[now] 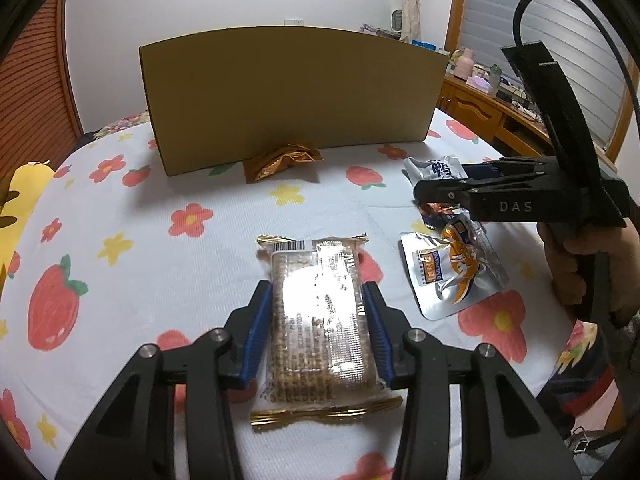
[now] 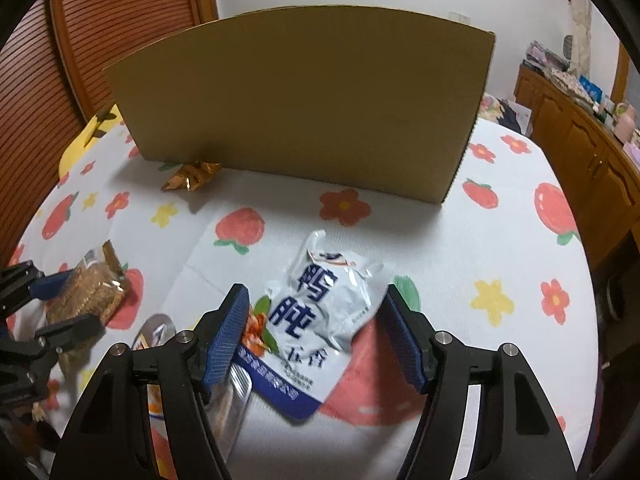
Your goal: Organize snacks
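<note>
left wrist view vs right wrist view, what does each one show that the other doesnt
Only the left wrist view shows the person's right hand on the right gripper's handle, and the window blinds.

Only the right wrist view shows the white pouch's blue lettering face-on, lying between the open right gripper's fingers.

Both show the cardboard box, the gold wrapper at its base, the floral tablecloth, the silver-and-orange pouch and the left gripper closed on the clear-wrapped cracker pack.

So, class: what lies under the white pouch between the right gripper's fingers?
Under the white pouch, a silver-and-orange packet pokes out at its lower left, on the floral tablecloth. The rest beneath is covered.
</note>
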`<state>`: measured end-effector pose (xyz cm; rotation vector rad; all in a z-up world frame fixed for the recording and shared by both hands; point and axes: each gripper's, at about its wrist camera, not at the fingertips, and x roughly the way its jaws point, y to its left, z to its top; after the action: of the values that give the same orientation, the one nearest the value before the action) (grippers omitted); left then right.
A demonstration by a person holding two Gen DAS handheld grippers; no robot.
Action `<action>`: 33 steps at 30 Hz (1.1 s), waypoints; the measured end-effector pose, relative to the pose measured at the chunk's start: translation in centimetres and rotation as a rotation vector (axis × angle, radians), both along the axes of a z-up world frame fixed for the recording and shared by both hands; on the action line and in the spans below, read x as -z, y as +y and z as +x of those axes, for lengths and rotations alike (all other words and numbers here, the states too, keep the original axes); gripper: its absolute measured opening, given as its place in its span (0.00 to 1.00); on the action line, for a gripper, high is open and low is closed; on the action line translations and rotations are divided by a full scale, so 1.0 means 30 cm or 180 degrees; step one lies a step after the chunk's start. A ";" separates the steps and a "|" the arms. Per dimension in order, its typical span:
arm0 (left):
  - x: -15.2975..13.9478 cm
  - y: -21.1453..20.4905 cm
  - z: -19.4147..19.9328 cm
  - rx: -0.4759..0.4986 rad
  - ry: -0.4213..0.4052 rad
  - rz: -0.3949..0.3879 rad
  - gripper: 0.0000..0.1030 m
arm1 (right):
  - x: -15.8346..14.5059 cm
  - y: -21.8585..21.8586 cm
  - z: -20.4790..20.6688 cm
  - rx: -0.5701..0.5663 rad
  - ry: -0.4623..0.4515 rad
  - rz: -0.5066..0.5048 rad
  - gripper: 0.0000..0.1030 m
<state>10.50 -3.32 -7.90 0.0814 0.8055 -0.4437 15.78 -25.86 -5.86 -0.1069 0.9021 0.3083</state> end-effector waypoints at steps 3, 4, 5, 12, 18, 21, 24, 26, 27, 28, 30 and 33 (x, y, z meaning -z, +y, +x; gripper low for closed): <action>0.001 0.000 -0.002 -0.0013 -0.0019 -0.0002 0.43 | 0.000 0.003 0.000 -0.0018 -0.0033 0.0000 0.55; 0.001 0.000 -0.002 -0.0023 -0.0022 -0.0004 0.43 | 0.000 0.000 -0.002 -0.0020 -0.0037 0.0007 0.54; 0.001 0.000 -0.001 -0.0028 -0.0022 -0.0008 0.43 | -0.002 -0.007 -0.004 -0.0013 -0.0044 0.0030 0.51; 0.003 -0.003 -0.001 -0.0039 -0.0045 0.0011 0.44 | -0.004 -0.022 -0.009 -0.0003 -0.0041 0.0123 0.47; 0.003 -0.004 0.001 -0.0043 -0.0042 0.0001 0.44 | -0.005 -0.019 -0.008 0.0000 -0.0049 0.0122 0.46; 0.003 -0.006 0.000 -0.0044 -0.0043 0.0004 0.44 | -0.007 -0.025 -0.009 0.0014 -0.0056 0.0152 0.44; 0.003 -0.006 0.000 -0.0048 -0.0041 -0.0001 0.44 | -0.007 -0.026 -0.008 0.0015 -0.0063 0.0141 0.44; 0.001 -0.004 0.000 -0.0057 -0.0042 0.0004 0.43 | -0.010 -0.023 -0.010 0.0008 -0.0091 0.0097 0.43; -0.001 -0.002 0.000 -0.0068 -0.0045 0.0008 0.43 | -0.012 -0.023 -0.012 0.0006 -0.0108 0.0081 0.43; -0.003 -0.001 -0.001 -0.0072 -0.0046 0.0005 0.42 | -0.013 -0.021 -0.015 -0.0001 -0.0121 0.0073 0.41; -0.006 0.003 -0.003 -0.0087 -0.0050 -0.0005 0.41 | -0.021 -0.016 -0.022 -0.0025 -0.0168 0.0062 0.39; -0.009 0.009 -0.007 -0.0111 -0.0048 -0.0021 0.41 | -0.030 -0.012 -0.033 -0.0043 -0.0222 0.0061 0.38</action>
<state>10.29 -3.05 -7.64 0.0644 0.7894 -0.4124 14.79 -26.21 -4.96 -0.1055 0.8295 0.3238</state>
